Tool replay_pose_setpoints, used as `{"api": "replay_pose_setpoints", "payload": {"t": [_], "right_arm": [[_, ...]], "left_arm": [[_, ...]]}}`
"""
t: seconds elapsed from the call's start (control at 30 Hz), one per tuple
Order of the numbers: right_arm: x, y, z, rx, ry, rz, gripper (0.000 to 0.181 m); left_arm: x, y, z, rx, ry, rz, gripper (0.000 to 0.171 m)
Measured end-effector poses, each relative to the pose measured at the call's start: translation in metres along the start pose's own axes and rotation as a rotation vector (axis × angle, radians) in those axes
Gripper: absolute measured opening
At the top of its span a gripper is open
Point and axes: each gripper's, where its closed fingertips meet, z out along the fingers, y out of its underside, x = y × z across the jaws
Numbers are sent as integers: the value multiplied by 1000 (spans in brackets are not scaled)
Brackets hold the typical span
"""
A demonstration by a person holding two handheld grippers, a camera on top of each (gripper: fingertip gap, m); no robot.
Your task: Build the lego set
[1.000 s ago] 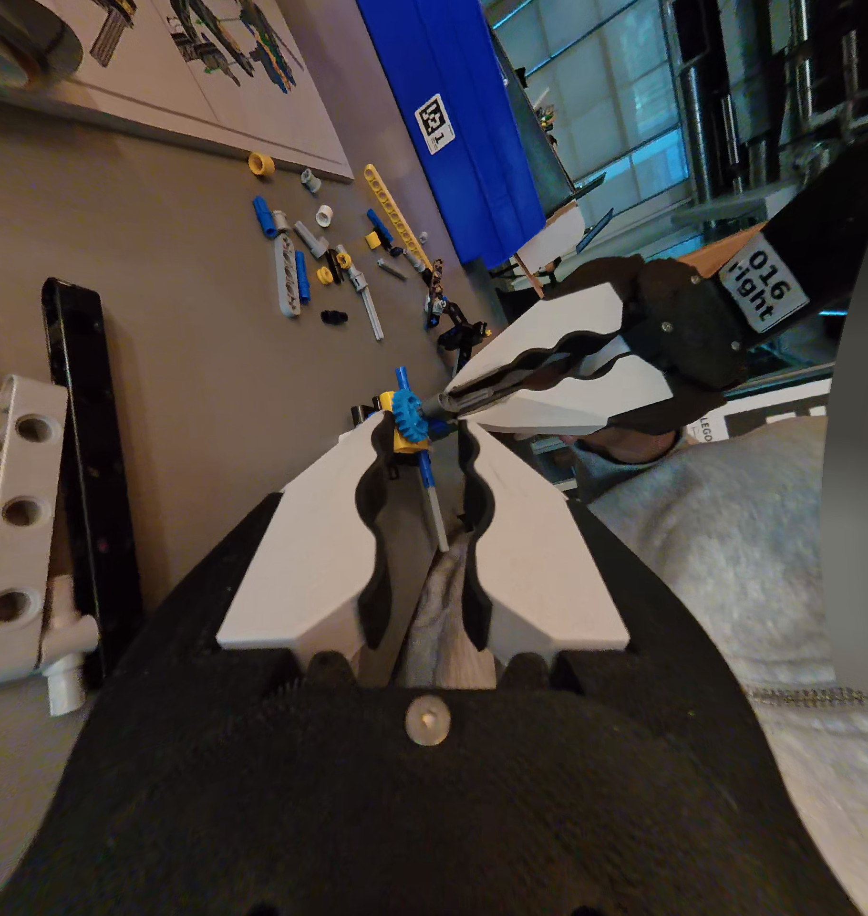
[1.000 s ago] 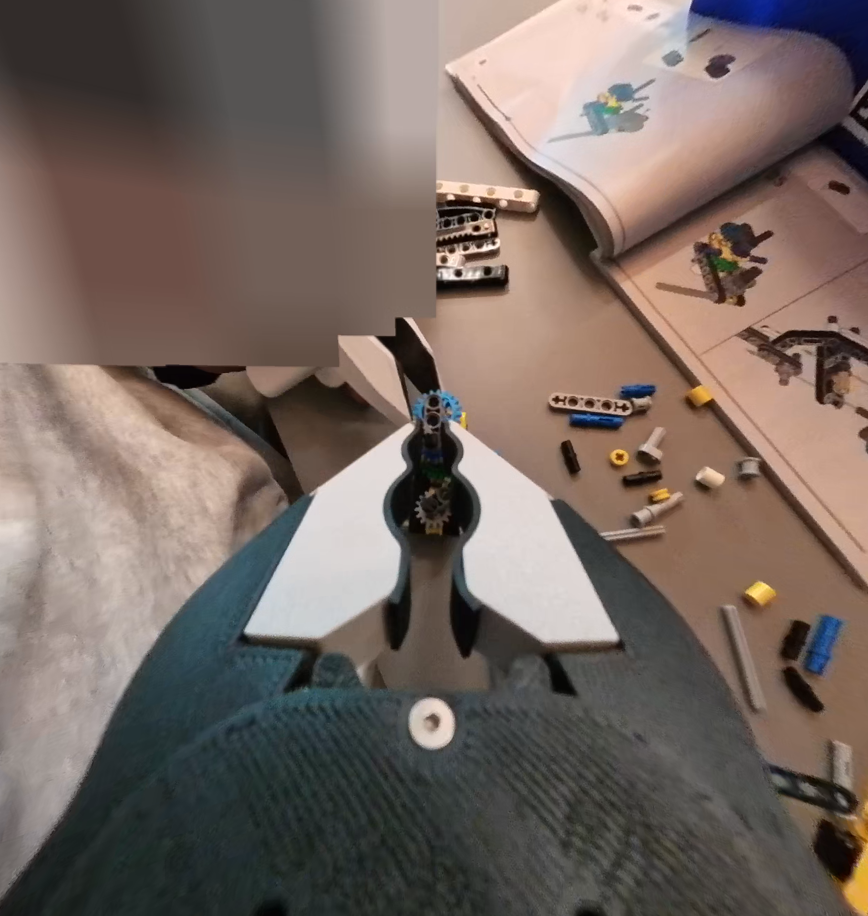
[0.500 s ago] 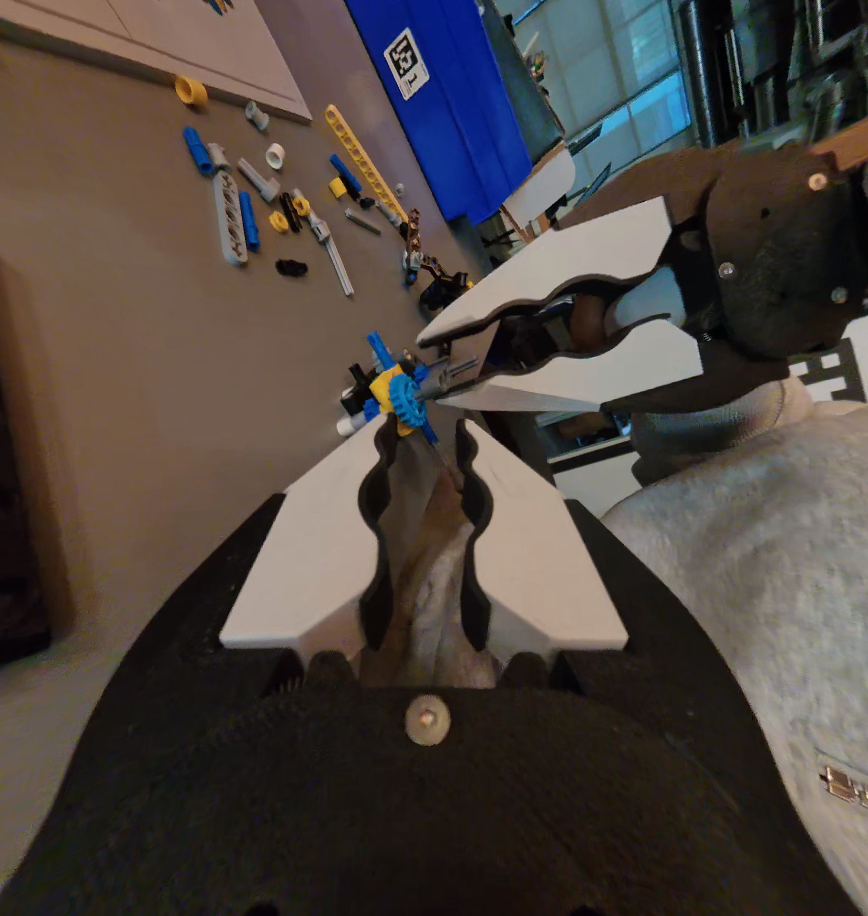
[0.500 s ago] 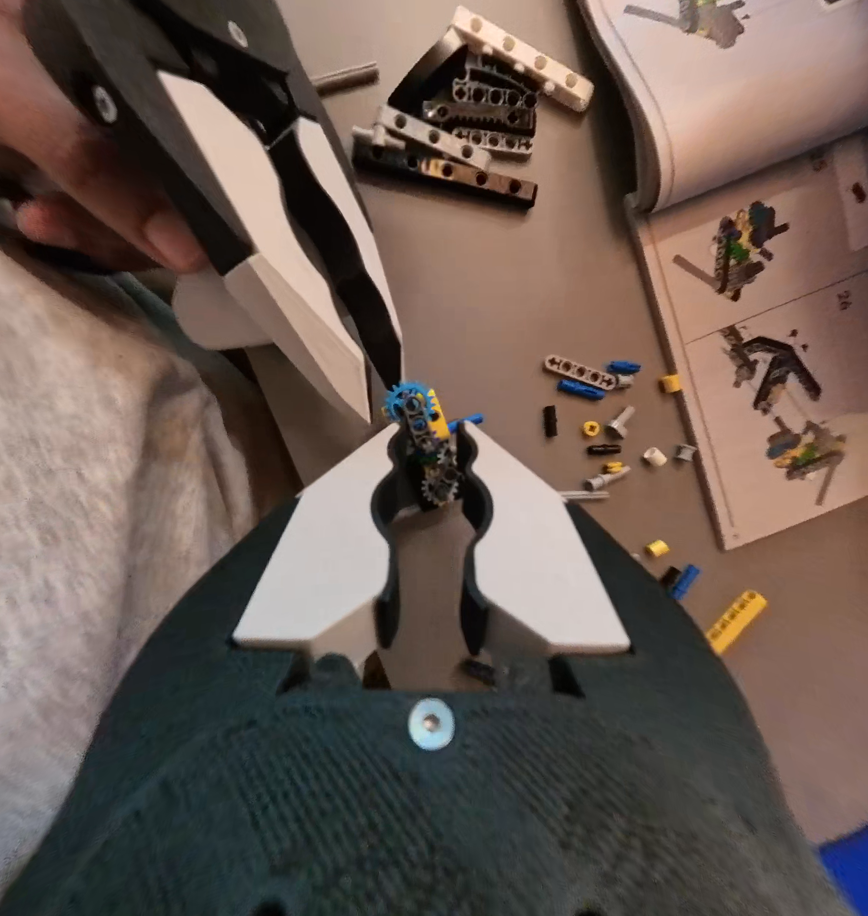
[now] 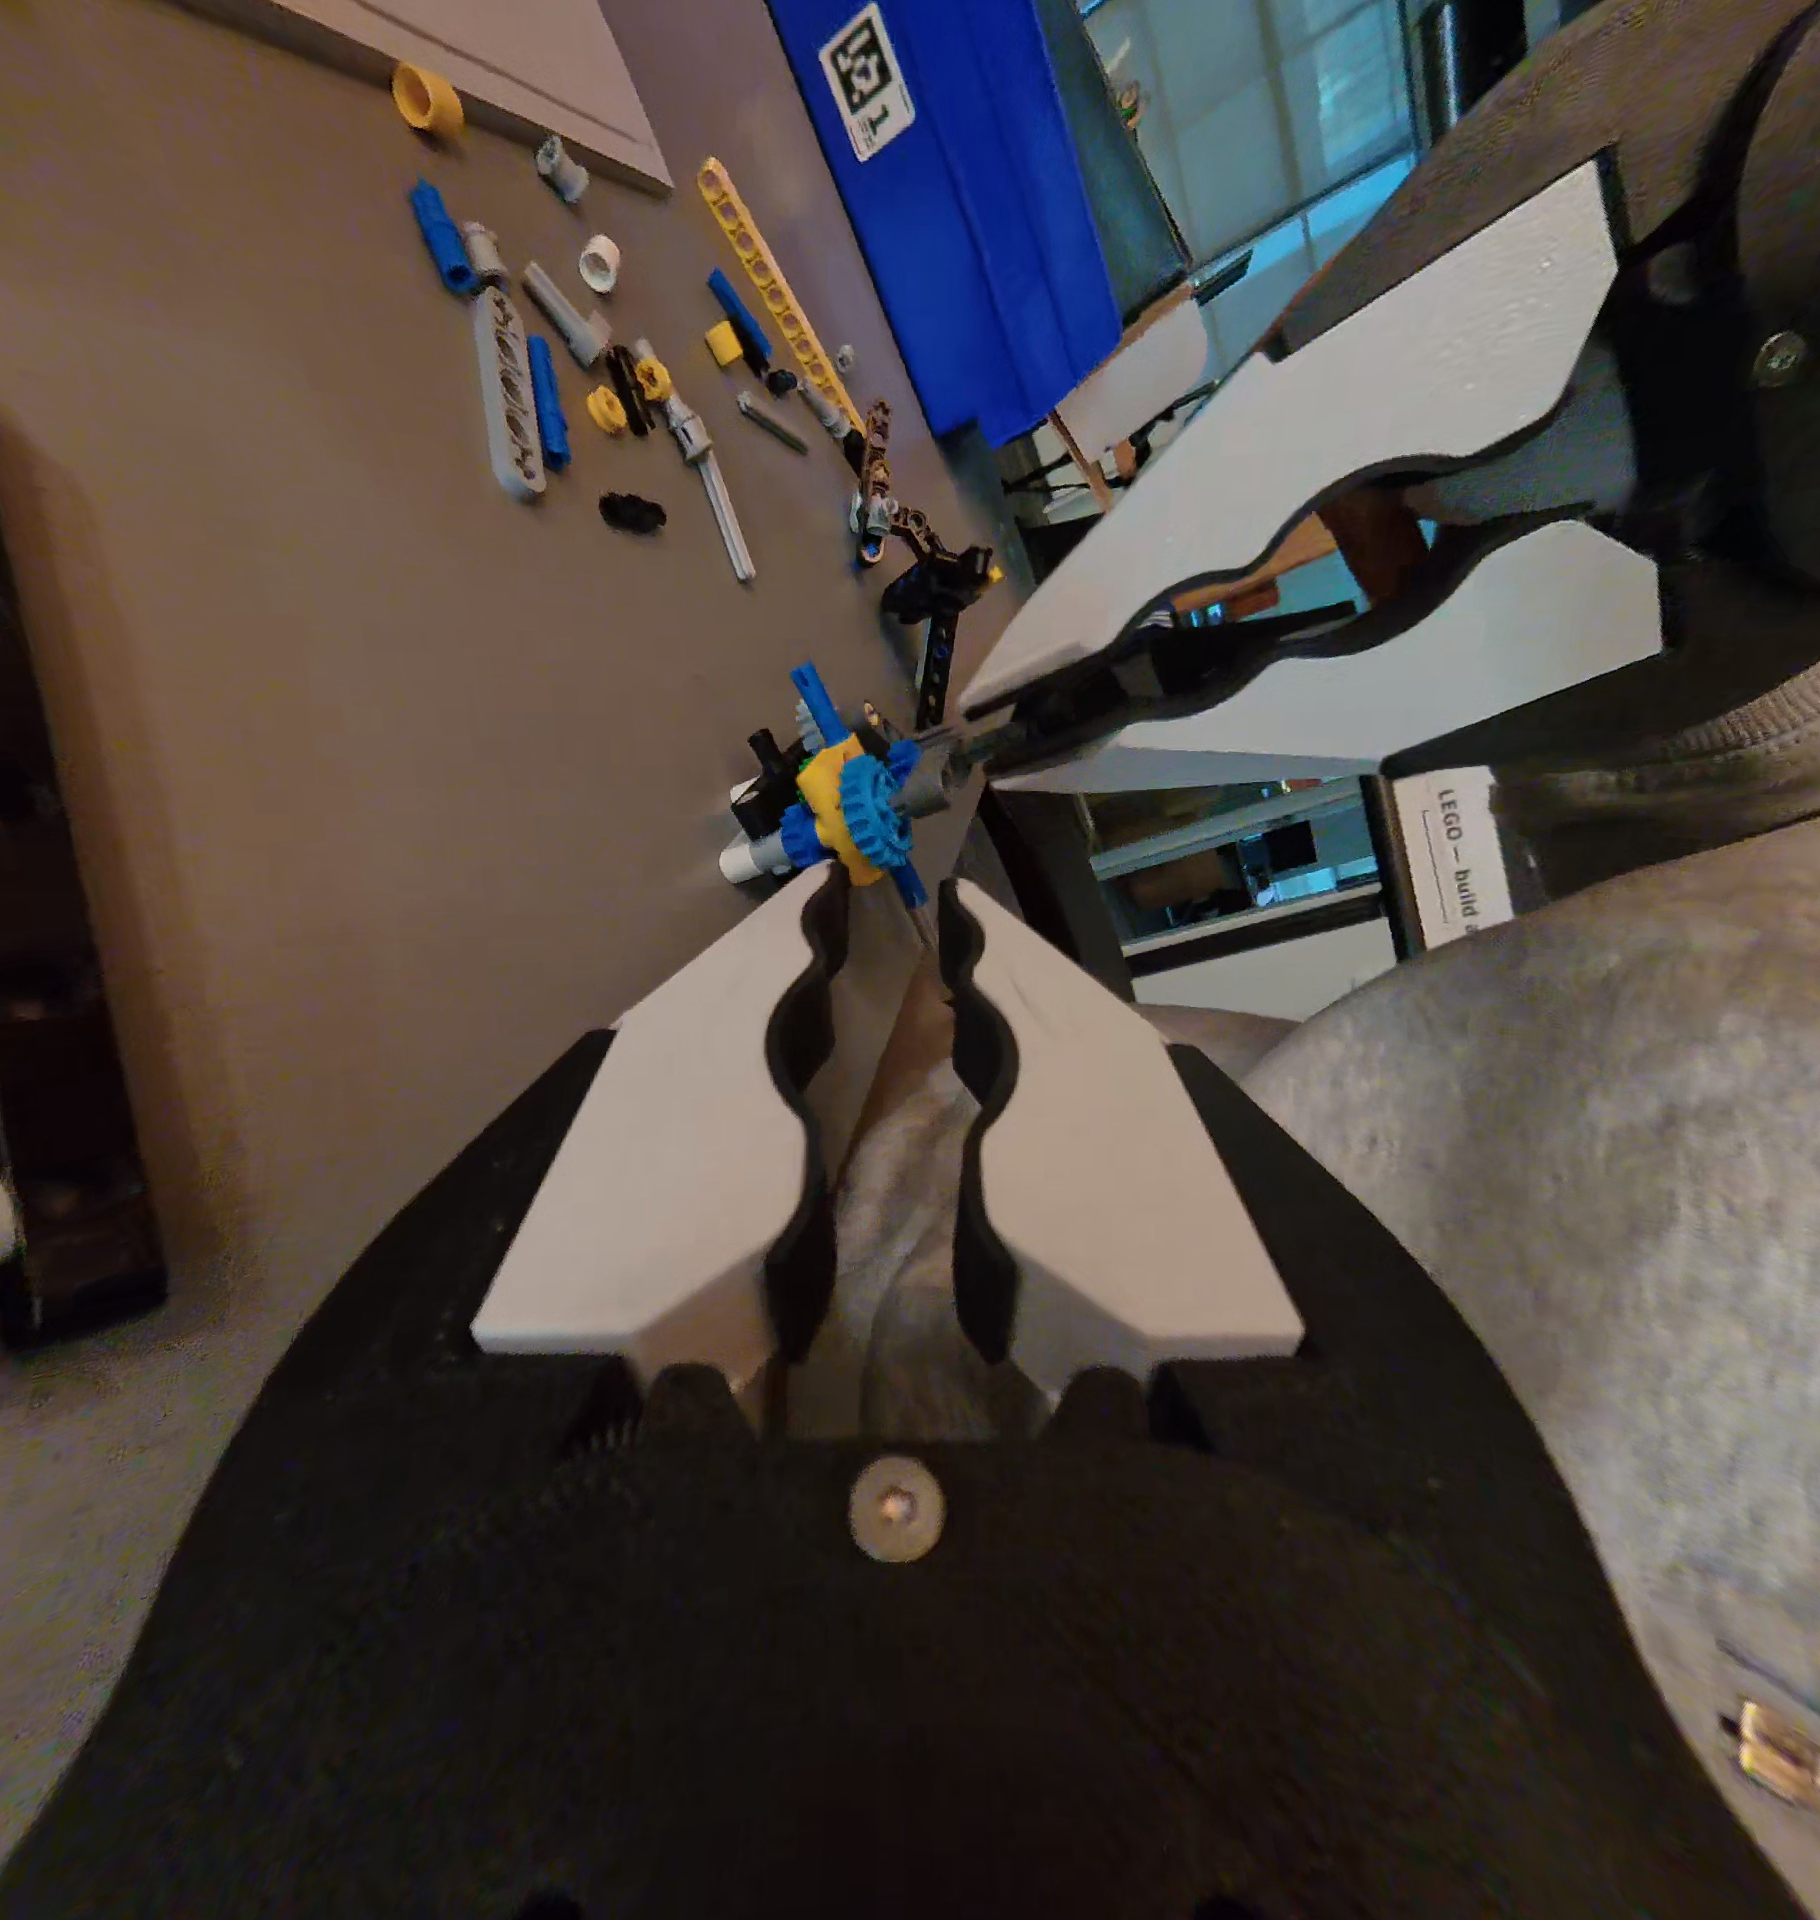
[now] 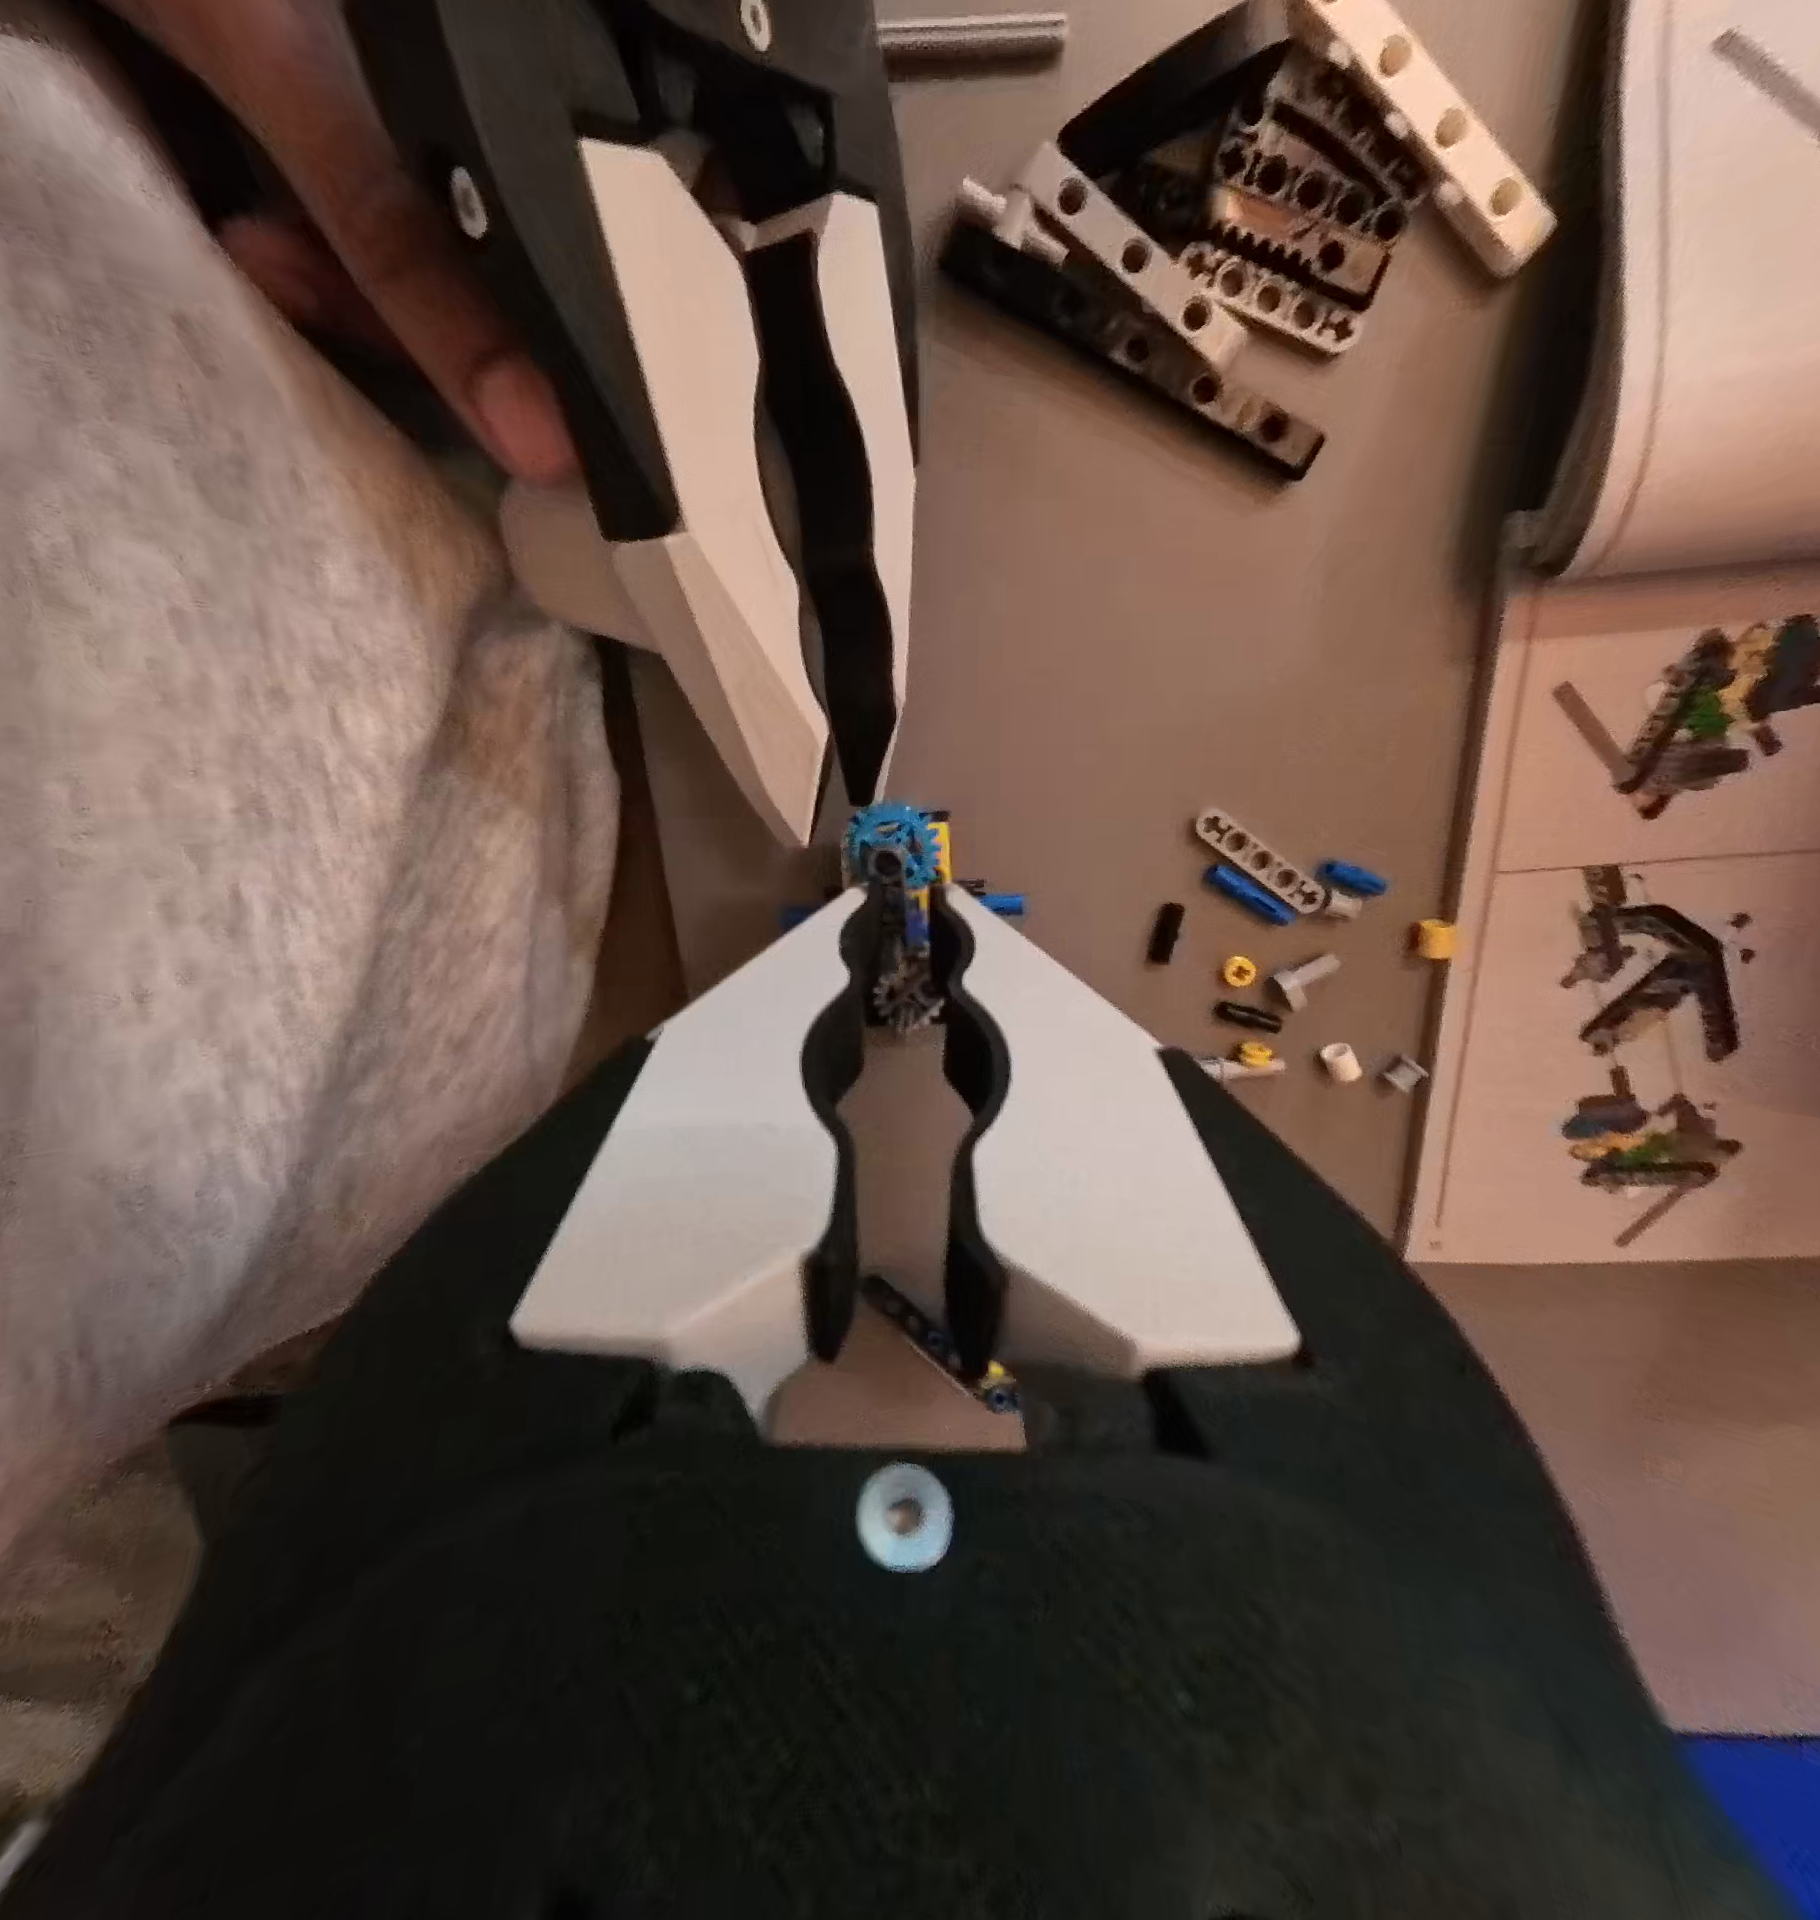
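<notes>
A small lego assembly (image 5: 844, 800) with a blue gear, a yellow block and a blue-and-grey axle is held just above the table. My right gripper (image 5: 973, 753) comes in from the right and is shut on the assembly's grey and black end; in the right wrist view the assembly (image 6: 901, 914) sits between that gripper's (image 6: 901, 902) tips. My left gripper (image 5: 883, 888) is just below the assembly. Its jaws stand a narrow gap apart, with the axle's lower end between them, untouched. It also shows in the right wrist view (image 6: 864, 784), tip at the gear.
Loose small parts lie on the grey table: a grey beam (image 5: 511, 405), a long yellow beam (image 5: 771, 281), pins and bushes (image 6: 1259, 977). A pile of white and black beams (image 6: 1249, 239) and an open instruction booklet (image 6: 1664, 935) lie beyond. A person's grey sweater (image 5: 1560, 1247) is close by. Both grippers' tips are close together, under 4 cm apart.
The axle has slid most of the way out from between my left fingers. The right gripper has come closer and turned, still holding the assembly.
</notes>
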Motion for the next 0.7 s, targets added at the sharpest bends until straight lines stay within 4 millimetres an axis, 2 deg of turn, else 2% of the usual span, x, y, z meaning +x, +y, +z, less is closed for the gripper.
{"api": "replay_pose_setpoints", "payload": {"t": [0.2, 0.7], "right_arm": [[-7, 5, 7, -46, -90, 4, 7], [-7, 6, 8, -112, -13, -126, 5]], "left_arm": [[-3, -2, 2, -9, 12, -48, 13], [-2, -3, 5, -26, 39, -89, 10]]}}
